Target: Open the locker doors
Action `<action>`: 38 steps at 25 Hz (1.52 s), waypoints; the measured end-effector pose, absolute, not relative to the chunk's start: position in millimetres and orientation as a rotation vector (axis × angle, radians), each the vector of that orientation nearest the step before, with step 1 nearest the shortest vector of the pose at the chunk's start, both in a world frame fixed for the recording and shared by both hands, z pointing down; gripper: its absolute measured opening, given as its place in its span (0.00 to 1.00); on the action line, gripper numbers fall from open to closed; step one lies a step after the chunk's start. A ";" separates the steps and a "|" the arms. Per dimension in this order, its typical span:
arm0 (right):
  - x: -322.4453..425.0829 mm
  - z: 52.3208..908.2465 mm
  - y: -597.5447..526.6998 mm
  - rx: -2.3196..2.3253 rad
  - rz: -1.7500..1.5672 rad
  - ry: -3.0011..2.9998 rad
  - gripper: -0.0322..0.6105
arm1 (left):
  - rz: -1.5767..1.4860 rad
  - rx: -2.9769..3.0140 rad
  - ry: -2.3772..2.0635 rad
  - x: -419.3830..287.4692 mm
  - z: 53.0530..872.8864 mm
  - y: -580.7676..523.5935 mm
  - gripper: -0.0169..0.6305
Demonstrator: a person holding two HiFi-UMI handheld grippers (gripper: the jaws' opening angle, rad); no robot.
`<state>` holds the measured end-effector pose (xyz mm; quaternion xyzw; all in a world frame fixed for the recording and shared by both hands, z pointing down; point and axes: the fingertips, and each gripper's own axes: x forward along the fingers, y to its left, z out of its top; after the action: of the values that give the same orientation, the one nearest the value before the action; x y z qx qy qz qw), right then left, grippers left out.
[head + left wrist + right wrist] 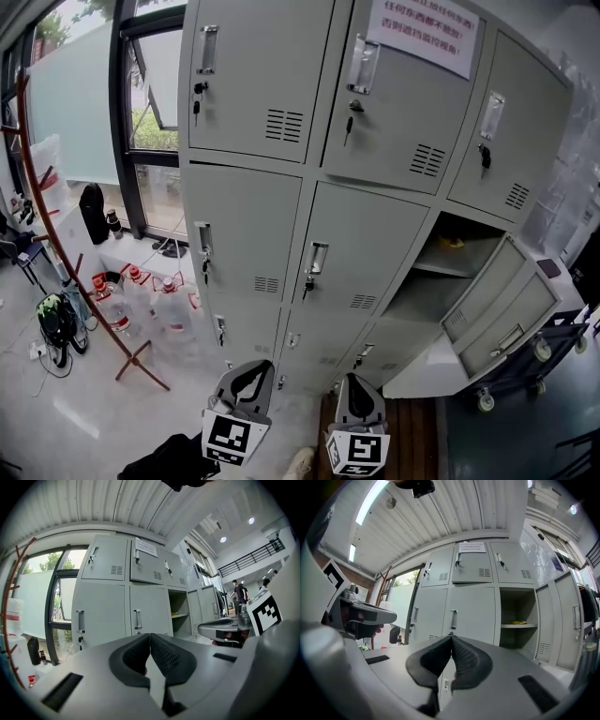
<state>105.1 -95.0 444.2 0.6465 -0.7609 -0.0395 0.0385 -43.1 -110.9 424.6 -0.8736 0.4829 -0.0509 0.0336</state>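
Left gripper [150, 635] and right gripper [451, 637] both have jaws pressed together, empty, facing the grey locker bank [248, 225]; one door [483, 286] at four o'clock hangs open

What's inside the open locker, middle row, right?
The open locker has one shelf with a small yellow item lying on it. Below the shelf it is dark and nothing can be made out.
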 end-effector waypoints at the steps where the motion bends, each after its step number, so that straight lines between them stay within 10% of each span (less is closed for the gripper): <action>1: 103.6 443.1 -98.6 1.980 -0.122 -2.340 0.07 | -0.157 -2.683 1.488 -44.1 423.2 -114.2 0.06; 26: 66.7 400.4 -293.8 1.734 -0.191 -2.586 0.07 | -0.145 -2.501 1.780 -69.8 394.4 -253.6 0.06; 38: 37.7 405.6 -374.2 1.543 -0.189 -2.667 0.33 | -0.154 -2.383 1.990 -91.1 404.1 -292.6 0.06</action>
<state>37.7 -374.2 405.6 0.4998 -0.8636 -0.0614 0.0274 -91.1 -292.6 404.1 -0.7665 0.6401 -0.0495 0.0164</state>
